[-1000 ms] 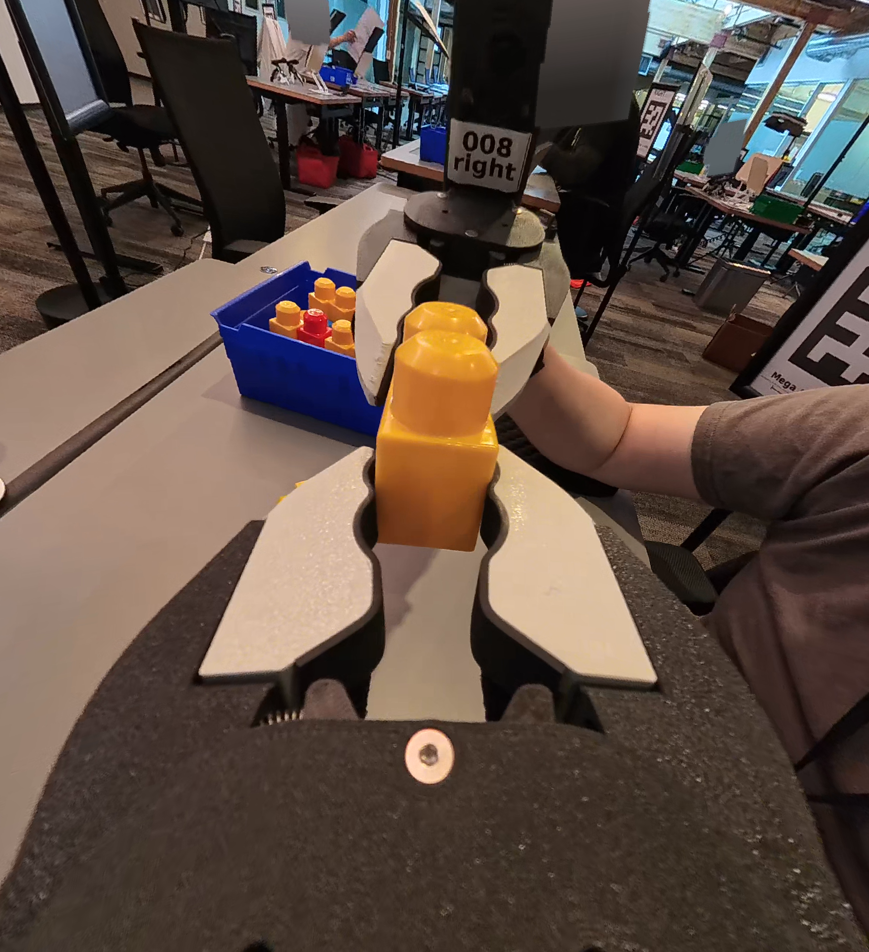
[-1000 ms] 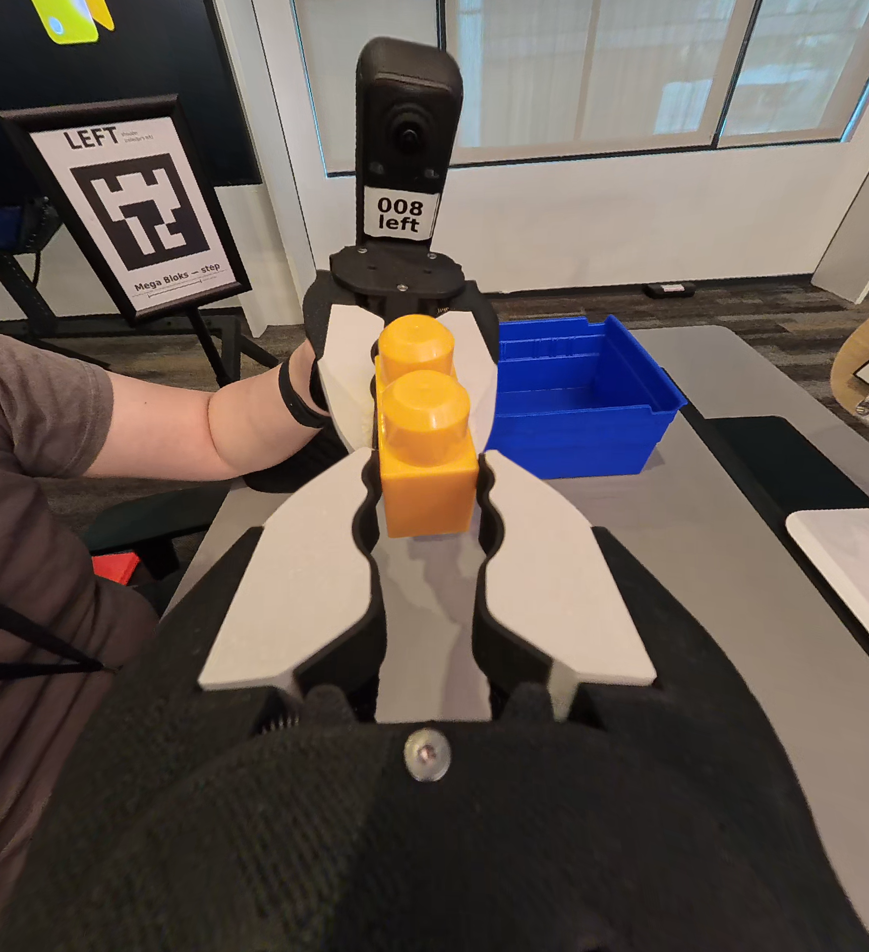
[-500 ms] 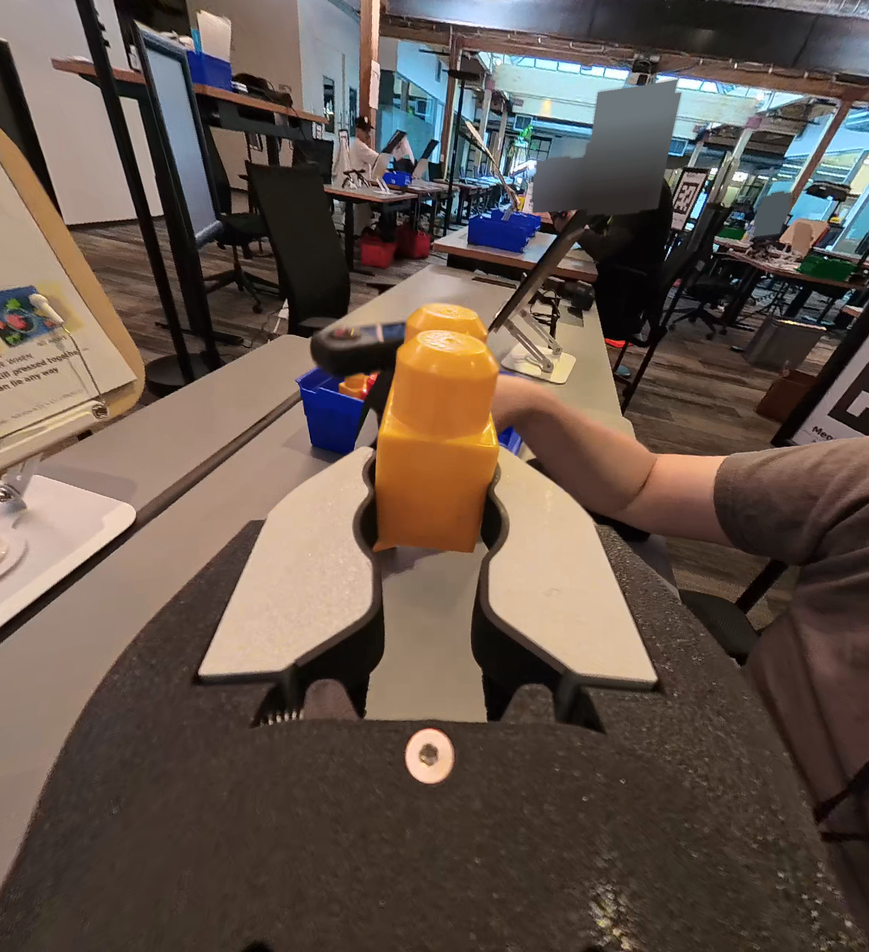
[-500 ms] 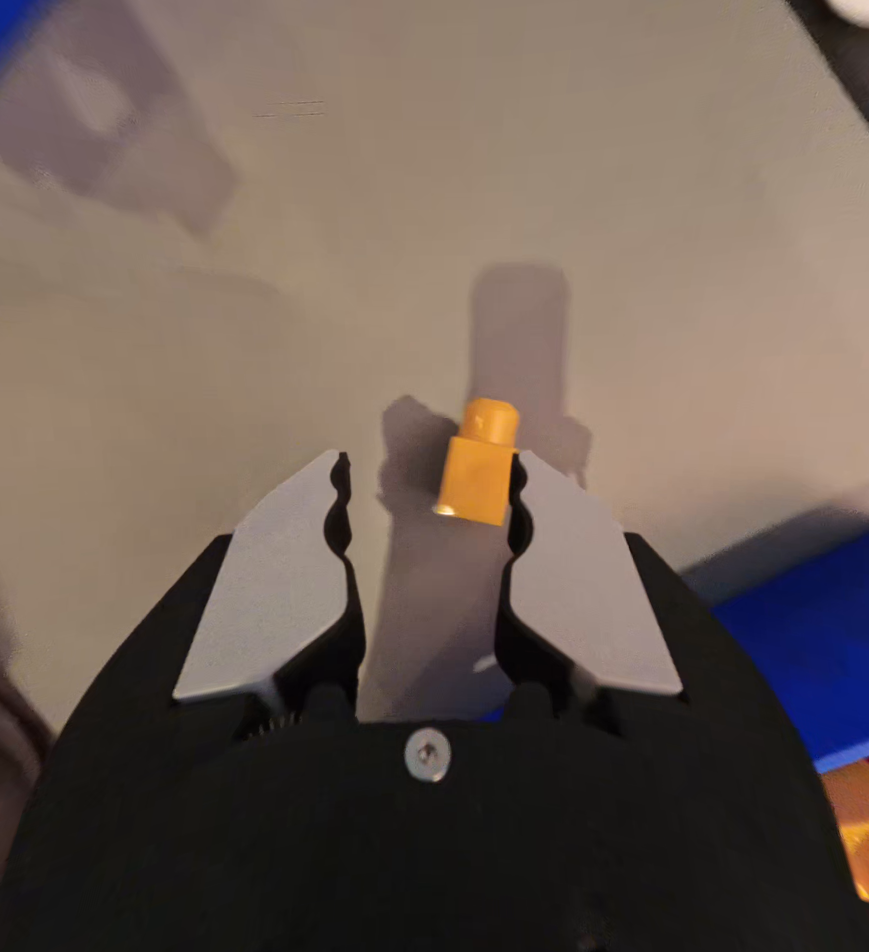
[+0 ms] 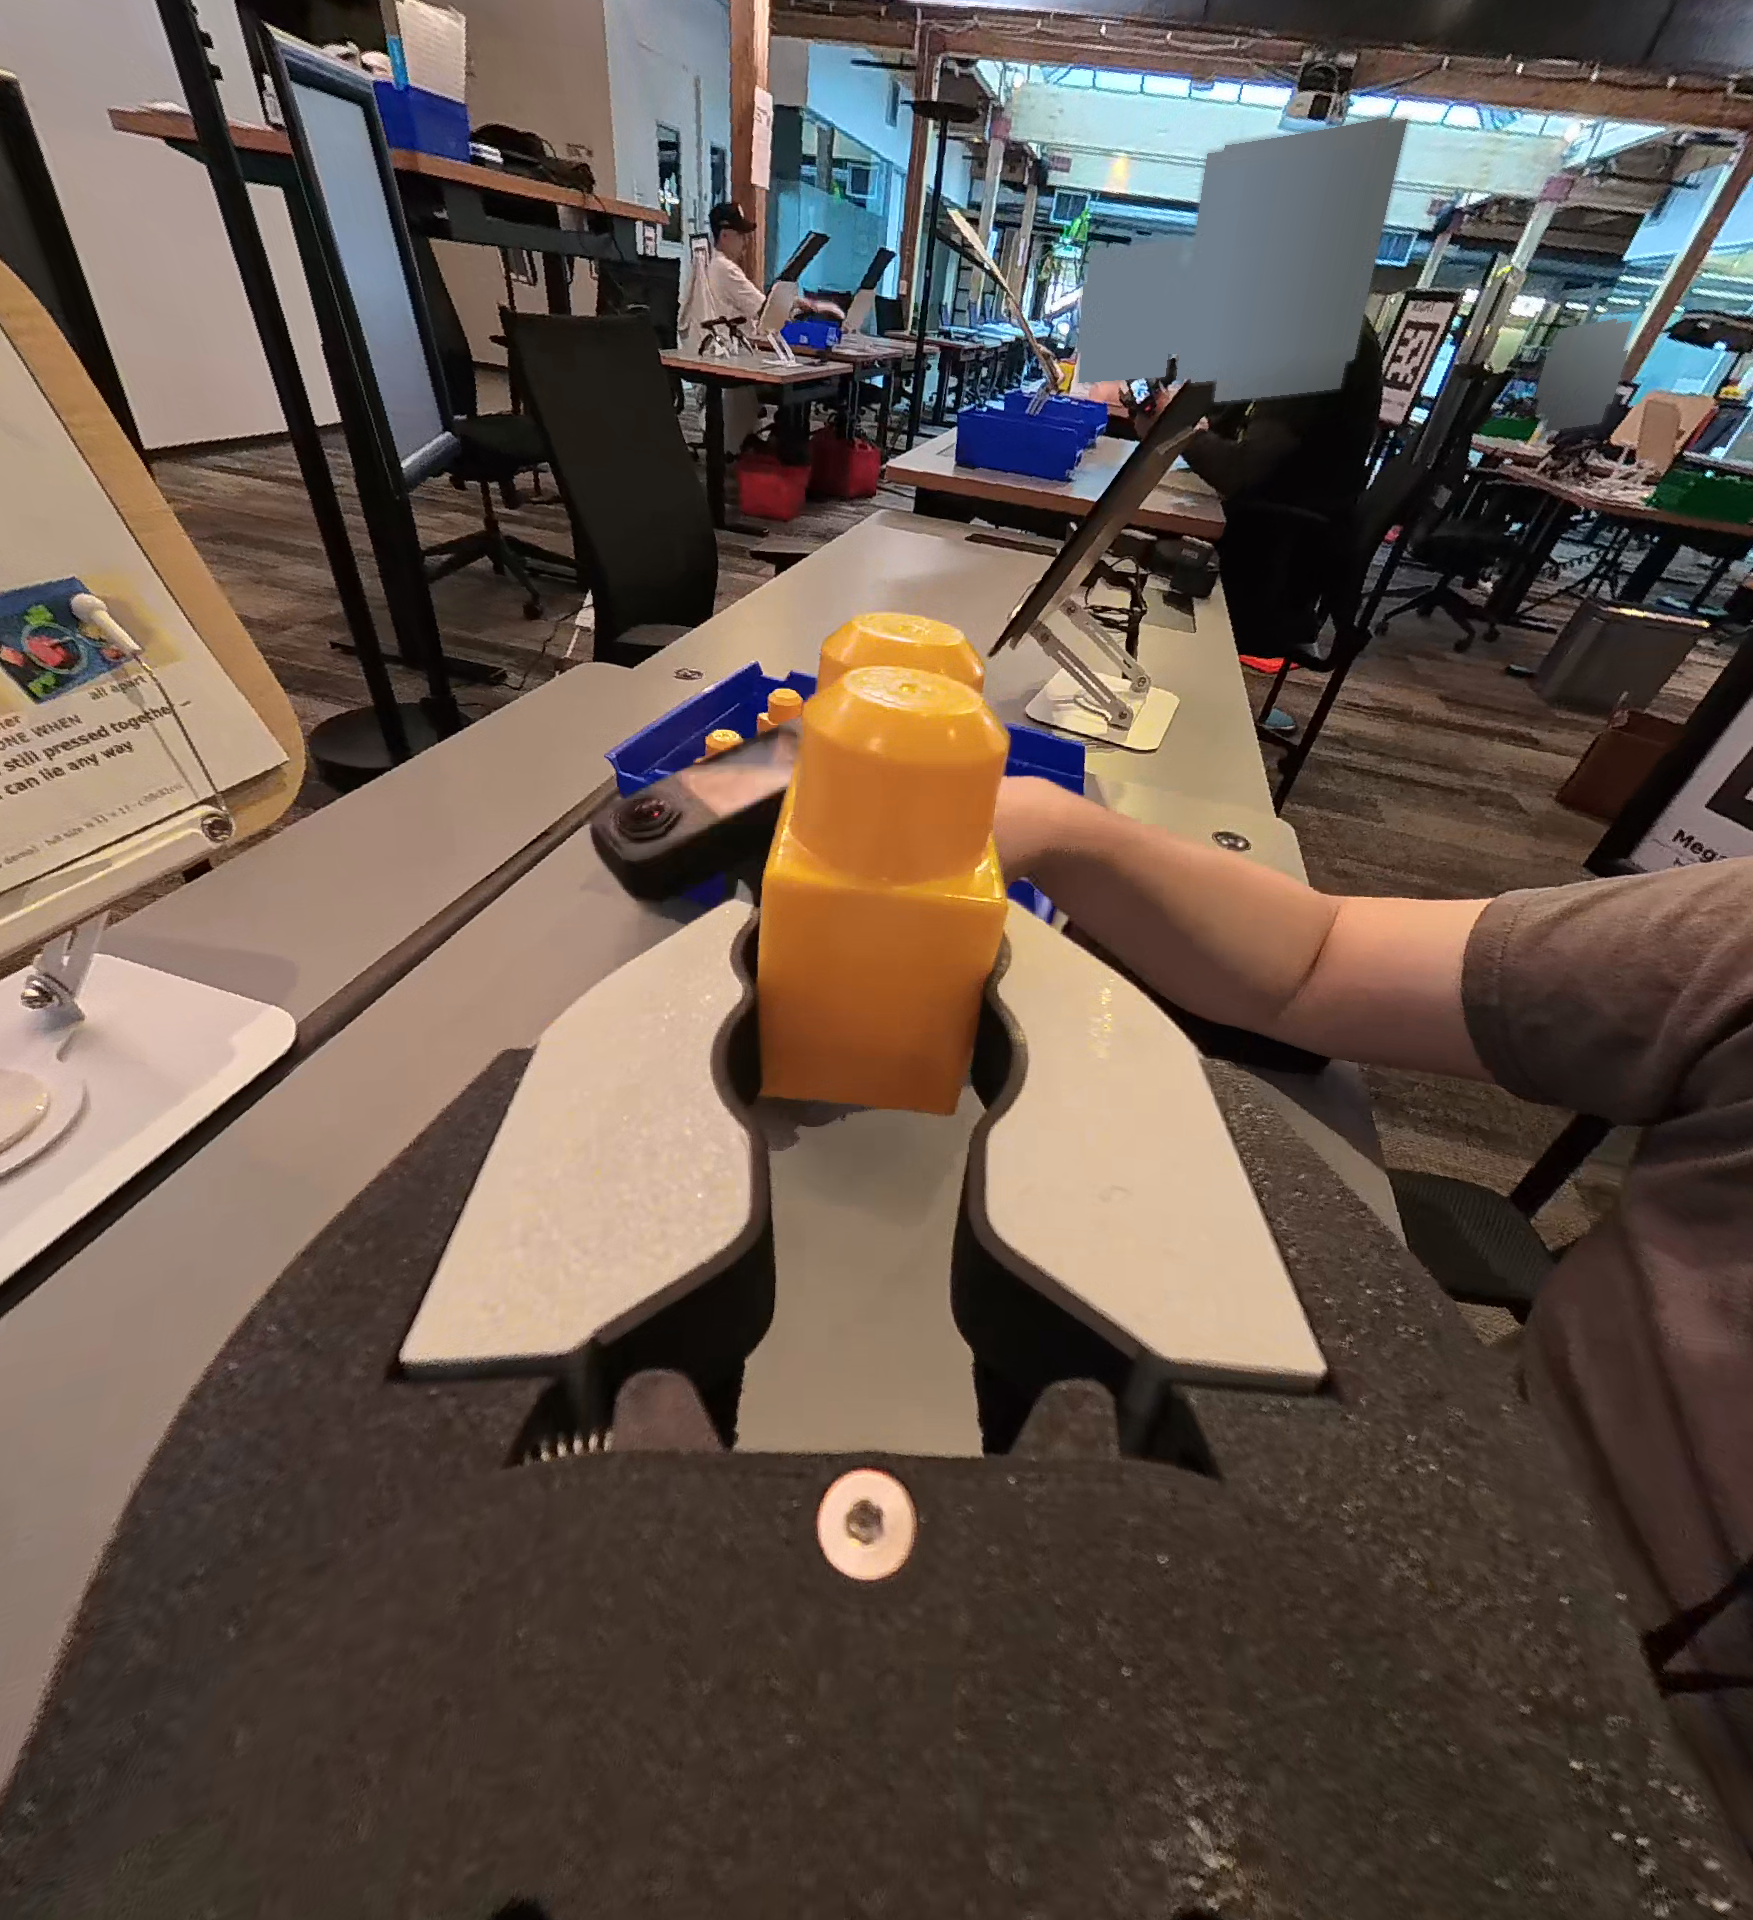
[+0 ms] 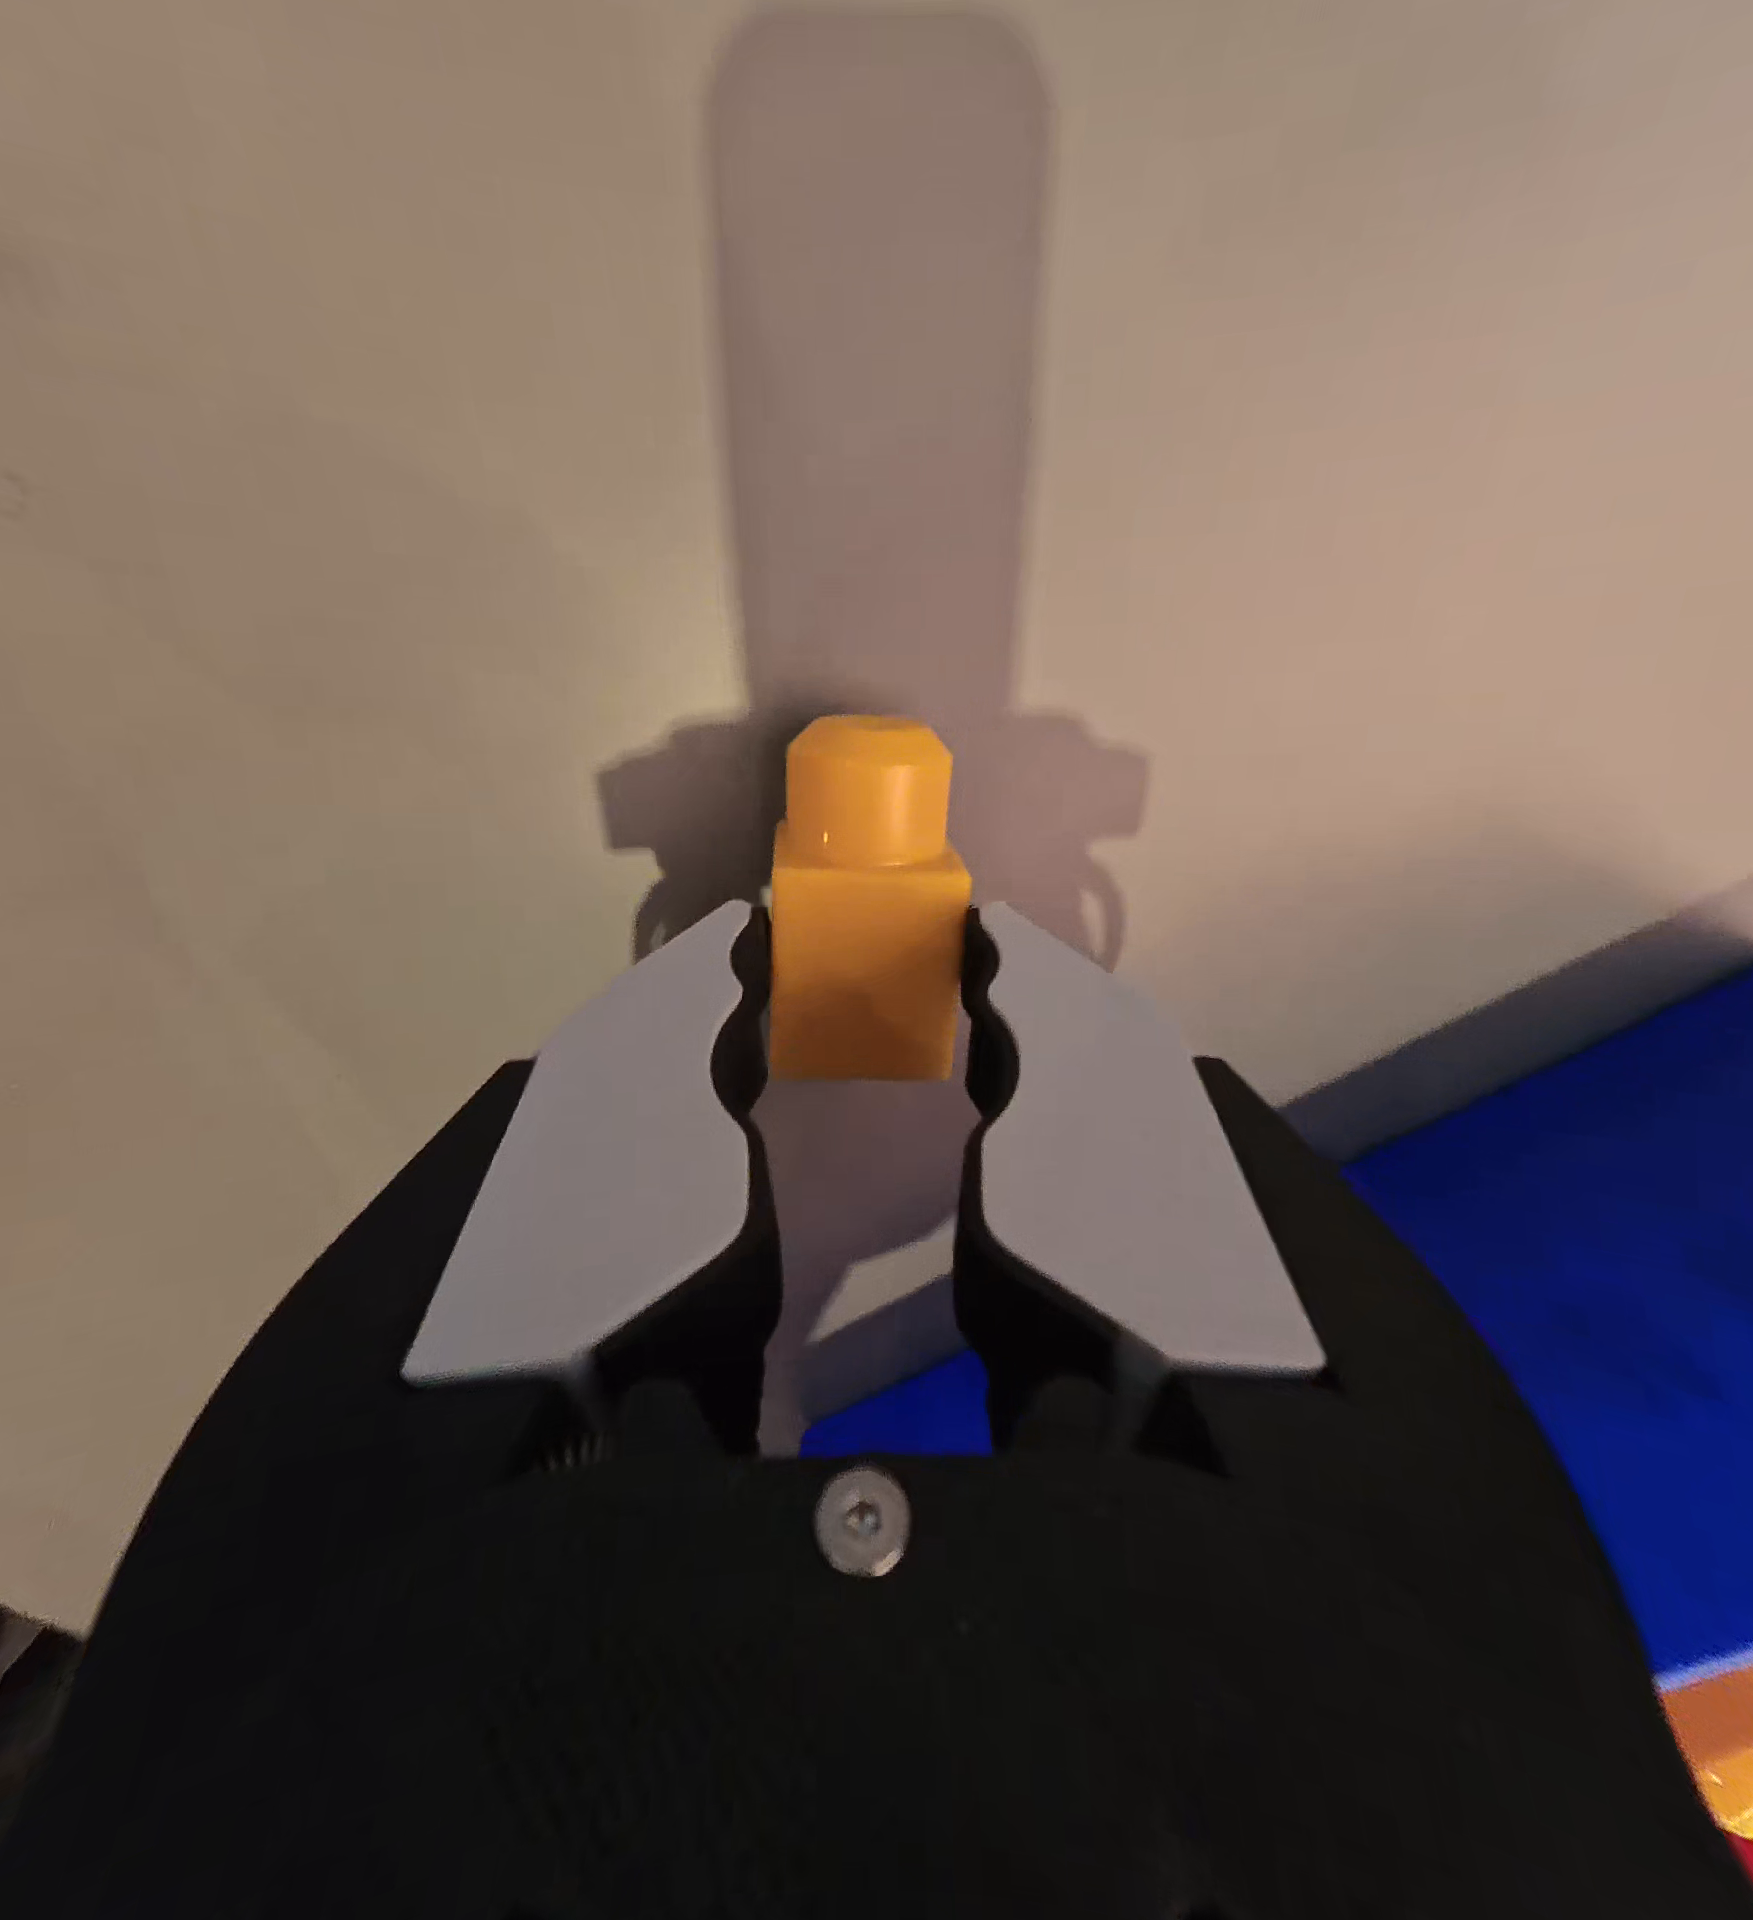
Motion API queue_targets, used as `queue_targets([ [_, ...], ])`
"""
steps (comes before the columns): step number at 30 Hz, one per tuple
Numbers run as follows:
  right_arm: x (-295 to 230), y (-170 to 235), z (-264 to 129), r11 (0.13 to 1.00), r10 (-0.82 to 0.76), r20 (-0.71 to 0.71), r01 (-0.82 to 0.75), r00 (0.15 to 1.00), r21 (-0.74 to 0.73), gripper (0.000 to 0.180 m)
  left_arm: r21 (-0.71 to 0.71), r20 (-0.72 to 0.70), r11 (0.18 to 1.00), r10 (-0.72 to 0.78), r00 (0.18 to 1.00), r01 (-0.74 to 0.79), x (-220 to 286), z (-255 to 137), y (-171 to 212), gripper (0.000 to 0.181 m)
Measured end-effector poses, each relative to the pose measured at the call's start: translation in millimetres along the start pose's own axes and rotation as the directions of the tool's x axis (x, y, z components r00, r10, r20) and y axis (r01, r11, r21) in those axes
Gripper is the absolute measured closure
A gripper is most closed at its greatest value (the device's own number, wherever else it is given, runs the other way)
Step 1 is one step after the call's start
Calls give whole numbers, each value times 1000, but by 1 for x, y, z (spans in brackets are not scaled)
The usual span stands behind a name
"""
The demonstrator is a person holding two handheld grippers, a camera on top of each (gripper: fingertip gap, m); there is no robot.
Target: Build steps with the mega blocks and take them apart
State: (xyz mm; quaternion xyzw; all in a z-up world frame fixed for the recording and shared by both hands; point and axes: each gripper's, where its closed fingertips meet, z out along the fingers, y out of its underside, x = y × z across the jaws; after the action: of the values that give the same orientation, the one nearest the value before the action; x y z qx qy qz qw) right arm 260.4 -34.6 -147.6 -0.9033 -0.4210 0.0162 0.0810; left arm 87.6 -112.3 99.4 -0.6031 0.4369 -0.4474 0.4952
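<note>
The left hand-held gripper (image 5: 867,1023) has its two grey fingers closed onto the flanks of an orange two-stud block (image 5: 877,914), held upright with both studs pointing up and its long axis running away from the camera, one stud behind the other; it hangs above the grey tabletop (image 5: 352,894). The right hand-held gripper (image 6: 864,997) looks almost straight down and pinches a smaller orange single-stud block (image 6: 864,935) squarely by its sides, stud pointing away along the fingers, over bare tabletop. Half a second ago that small block sat skewed against only one finger of a wider-spread gripper; a second ago both grippers gripped one block together. Both blocks are glossy, plain orange plastic with rounded studs. Beyond the left gripper, a blue bin (image 5: 685,727) holding more orange blocks sits farther along the tabletop, partly hidden by the person's forearm (image 5: 1215,935); another blue bin's edge (image 6: 1578,1299) lies at near right in the right wrist view.
</note>
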Motion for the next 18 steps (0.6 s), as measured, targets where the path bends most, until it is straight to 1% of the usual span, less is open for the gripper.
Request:
queue_targets([
  [2,1,-8,-15,996,14,32,-16,999,83,144,25,3,1000,-9,1000,9,-2,-2,-4,143],
  [4,3,-24,-41,968,25,91,-47,995,248,144,45,5,999,-27,1000,26,-5,-3,-5,143],
  [5,3,-35,-59,933,23,132,-68,991,353,144,51,1,998,-38,999,38,-6,-2,-4,143],
  [6,2,-46,-80,879,6,172,-87,985,470,144,54,-6,997,-52,999,52,-7,0,-2,143],
  [7,0,-58,-105,799,-25,206,-104,978,593,144,53,-15,996,-66,998,67,-8,3,1,143],
  [9,-6,-74,-162,579,-107,257,-149,961,801,144,41,-29,994,-99,995,100,-11,12,9,144],
  [10,-14,-76,-189,459,-177,273,-166,946,873,144,35,-37,992,-117,992,118,-12,18,14,143],
  [11,-23,-75,-213,352,-246,287,-191,926,916,144,27,-49,990,-136,990,137,-12,24,20,143],
  [12,-30,-73,-232,270,-289,309,-232,906,934,144,18,-61,987,-156,986,158,-12,29,25,143],
  [13,-36,-71,-248,205,-336,338,-282,879,937,144,12,-75,984,-176,981,178,-11,35,30,144],
  [14,-45,-68,-260,159,-395,368,-332,842,930,144,8,-87,981,-192,978,194,-10,40,34,143],
  [16,-59,-67,-273,120,-470,420,-415,776,902,144,-4,-99,977,-211,972,212,-9,48,42,144],
  [18,-71,-71,-274,104,-506,444,-458,740,883,144,-16,-116,976,-217,969,216,-4,55,46,144],
])
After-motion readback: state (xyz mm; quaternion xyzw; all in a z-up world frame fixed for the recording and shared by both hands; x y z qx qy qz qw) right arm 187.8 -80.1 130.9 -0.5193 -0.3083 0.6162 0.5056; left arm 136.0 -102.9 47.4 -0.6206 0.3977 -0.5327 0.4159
